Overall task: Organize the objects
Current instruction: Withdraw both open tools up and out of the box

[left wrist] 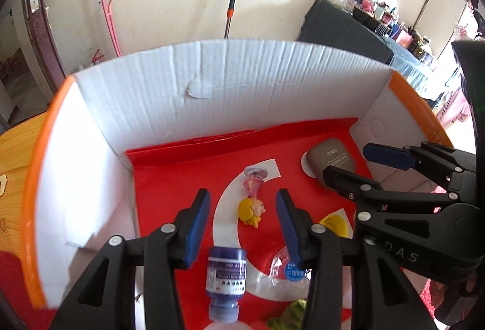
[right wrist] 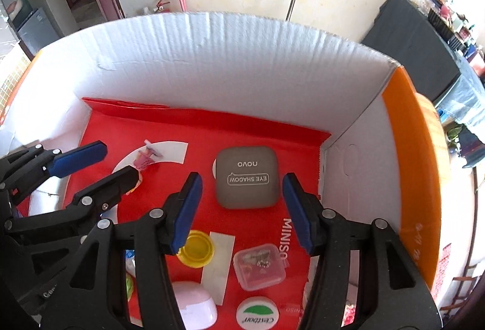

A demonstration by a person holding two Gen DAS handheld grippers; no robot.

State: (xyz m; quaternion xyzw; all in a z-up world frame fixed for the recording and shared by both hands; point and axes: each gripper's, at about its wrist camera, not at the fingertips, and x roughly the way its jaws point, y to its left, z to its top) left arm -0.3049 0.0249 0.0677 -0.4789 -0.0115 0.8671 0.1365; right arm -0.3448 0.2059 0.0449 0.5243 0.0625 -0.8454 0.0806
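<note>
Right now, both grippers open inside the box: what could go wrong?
1. The left gripper hangs open over the yellow-haired figurine, with the purple bottle lying close below; closing could nudge the bottle and send it rolling.
2. The right gripper frames the grey eye shadow case; the case looks nearly as wide as the opening, so a finger may land on top.
3. Both grippers sit close together; they might collide.

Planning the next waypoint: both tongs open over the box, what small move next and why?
Probably lower the right tongs straight onto the grey eye shadow case. It already lies centred between the open jaws, flat on the red liner, with free space on both sides. The left tongs hang open above the small doll figure, holding nothing.
</note>
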